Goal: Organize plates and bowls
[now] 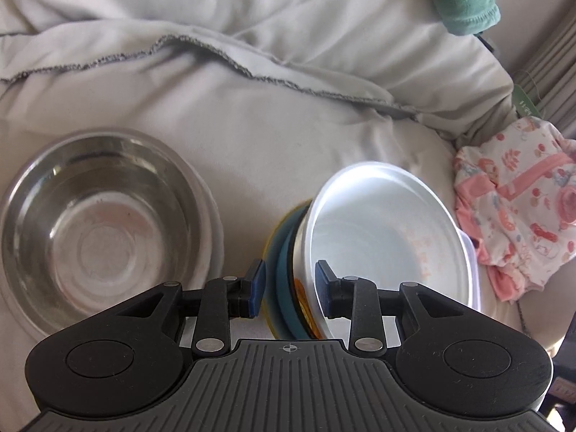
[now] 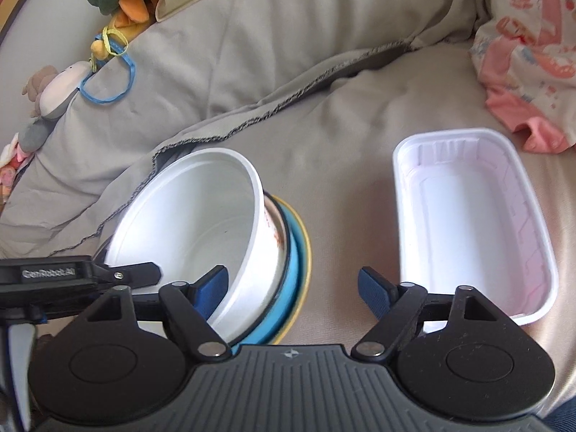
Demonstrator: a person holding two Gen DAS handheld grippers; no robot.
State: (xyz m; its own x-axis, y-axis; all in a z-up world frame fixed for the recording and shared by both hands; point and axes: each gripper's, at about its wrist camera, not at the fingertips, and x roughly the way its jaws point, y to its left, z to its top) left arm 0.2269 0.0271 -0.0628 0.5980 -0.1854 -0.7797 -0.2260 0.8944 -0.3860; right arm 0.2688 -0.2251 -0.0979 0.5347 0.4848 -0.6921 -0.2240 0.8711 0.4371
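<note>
A tilted stack of dishes sits on the bed: a white bowl (image 1: pixel 388 230) on top, with blue (image 1: pixel 284 273) and yellow-rimmed plates under it. My left gripper (image 1: pixel 289 289) straddles the stack's near edge, one finger inside the bowl and one outside the plates; whether the pads press the stack is unclear. In the right wrist view the same white bowl (image 2: pixel 194 223) leans left on the blue plate (image 2: pixel 291 273). My right gripper (image 2: pixel 293 289) is open, its left finger inside the bowl's rim. A steel bowl (image 1: pixel 100 226) lies to the left.
A white rectangular plastic tray (image 2: pixel 471 216) lies right of the stack. A pink patterned cloth (image 1: pixel 518 212) is at the right. Grey bedding folds (image 1: pixel 216 57) lie behind. Plush toys (image 2: pixel 54 97) rest at the far left.
</note>
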